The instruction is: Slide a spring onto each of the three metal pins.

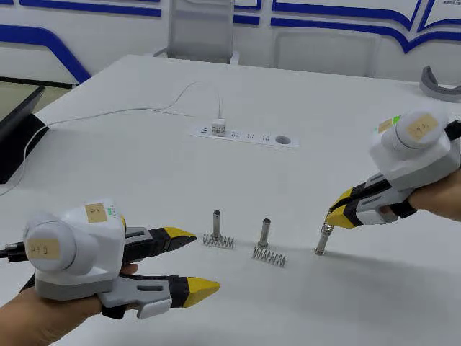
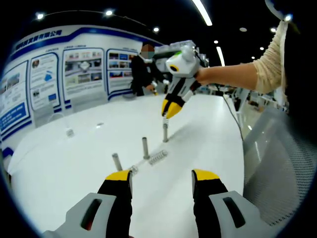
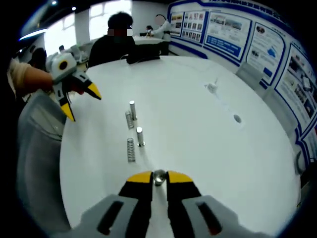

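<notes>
Steel pins line the white bench (image 1: 144, 166): the left pin (image 1: 216, 224) and middle pin (image 1: 264, 232) are upright, each with a spring (image 1: 218, 241) lying at its foot. The right pin (image 1: 323, 241) leans, its head pinched in the right tongs (image 1: 333, 218). The left tongs (image 1: 207, 260) hang spread, well apart from it. A slip could topple the leaning pin, and springs would roll on the smooth top. Blue-trimmed display walls (image 2: 74, 69) surround the room.

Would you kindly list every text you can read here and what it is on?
"H?9", middle character unclear: left sticker on the left gripper.
Top sticker on the left gripper: too blurred to read.
Right sticker on the right gripper: handwriting too blurred.
Wall posters: too small to read.
</notes>
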`<move>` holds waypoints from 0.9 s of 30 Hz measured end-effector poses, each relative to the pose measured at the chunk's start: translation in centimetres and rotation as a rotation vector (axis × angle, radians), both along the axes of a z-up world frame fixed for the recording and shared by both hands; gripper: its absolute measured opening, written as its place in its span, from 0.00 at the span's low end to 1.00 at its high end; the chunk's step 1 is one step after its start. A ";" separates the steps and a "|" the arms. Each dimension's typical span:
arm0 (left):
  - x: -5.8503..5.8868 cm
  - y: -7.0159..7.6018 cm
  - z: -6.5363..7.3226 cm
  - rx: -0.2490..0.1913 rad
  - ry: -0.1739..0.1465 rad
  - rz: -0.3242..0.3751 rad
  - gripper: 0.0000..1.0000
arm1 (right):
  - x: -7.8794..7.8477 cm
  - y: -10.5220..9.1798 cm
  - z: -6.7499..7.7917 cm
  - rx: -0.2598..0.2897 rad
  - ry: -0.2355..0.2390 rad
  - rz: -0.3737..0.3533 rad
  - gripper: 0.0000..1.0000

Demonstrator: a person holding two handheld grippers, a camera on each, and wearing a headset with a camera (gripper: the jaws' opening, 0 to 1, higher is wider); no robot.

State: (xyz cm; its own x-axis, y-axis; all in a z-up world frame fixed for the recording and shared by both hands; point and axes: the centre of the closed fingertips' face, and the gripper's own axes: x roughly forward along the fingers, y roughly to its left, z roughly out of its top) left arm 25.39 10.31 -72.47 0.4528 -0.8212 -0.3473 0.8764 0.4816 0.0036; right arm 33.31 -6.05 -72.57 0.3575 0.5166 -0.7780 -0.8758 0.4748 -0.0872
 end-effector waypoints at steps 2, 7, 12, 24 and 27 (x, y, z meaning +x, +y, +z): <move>0.0 0.0 0.0 0.001 0.001 -0.001 0.49 | 0.0 0.0 -0.4 -0.002 0.006 -0.004 0.12; -0.1 -0.1 -0.1 0.003 0.002 -0.003 0.49 | 0.0 0.0 -1.3 -0.006 0.018 -0.012 0.12; -0.1 -0.2 -0.1 0.005 0.003 -0.007 0.49 | 0.1 0.0 -2.1 -0.009 0.035 -0.020 0.12; -0.2 -0.3 -0.1 0.010 0.006 -0.008 0.49 | 0.0 0.1 -3.6 -0.030 0.061 -0.020 0.12; -0.2 -0.4 -0.1 0.010 0.006 -0.008 0.49 | -0.1 0.0 -4.0 -0.033 0.065 -0.019 0.12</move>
